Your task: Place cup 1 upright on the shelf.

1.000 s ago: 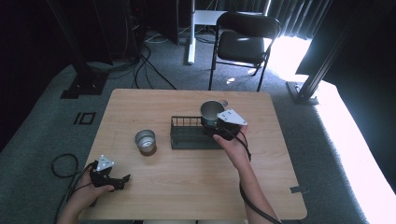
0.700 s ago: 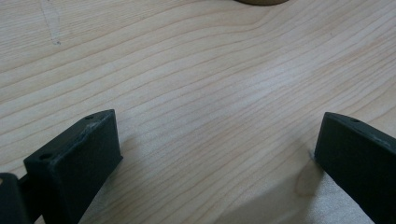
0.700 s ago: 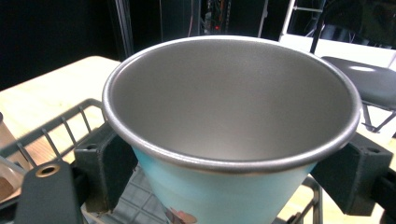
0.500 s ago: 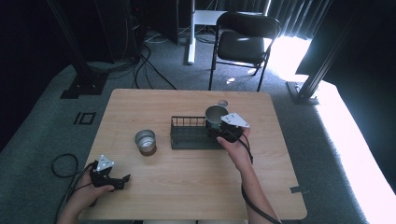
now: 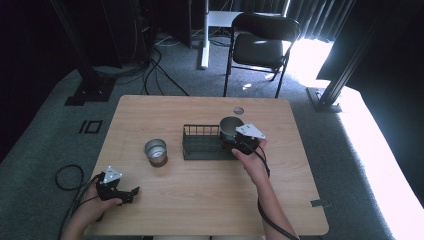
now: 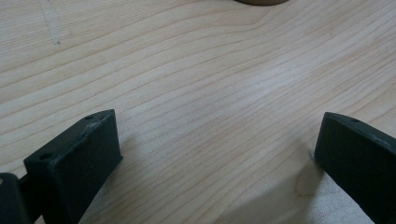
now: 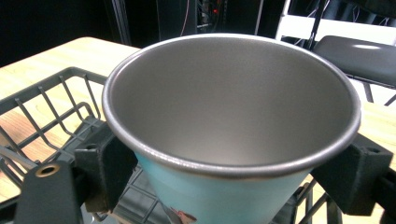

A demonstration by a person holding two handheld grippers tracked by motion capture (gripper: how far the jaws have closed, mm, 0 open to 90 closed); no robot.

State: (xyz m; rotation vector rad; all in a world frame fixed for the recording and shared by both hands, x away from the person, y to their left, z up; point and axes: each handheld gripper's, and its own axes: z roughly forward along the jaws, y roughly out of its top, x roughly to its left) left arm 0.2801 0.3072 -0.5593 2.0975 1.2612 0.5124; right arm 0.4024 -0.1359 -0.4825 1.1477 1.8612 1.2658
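cup (image 5: 229,127) apparently lowered, over rack (image 5: 202,142)

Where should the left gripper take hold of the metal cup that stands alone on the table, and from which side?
Probably by the wall just under the rim, coming in level from the person's side. The cup stands upright with its mouth open, apart from the wire rack, so its round sides are free. The left gripper is open and lies low on the table, nearer the person.

your counter (image 5: 200,200) pale wood, on grey carpet (image 5: 45,145). black folding chair (image 5: 260,45) behind it. cables (image 5: 160,65) trail across floor. dark curtains at back, bright daylight spills at your right (image 5: 370,135).
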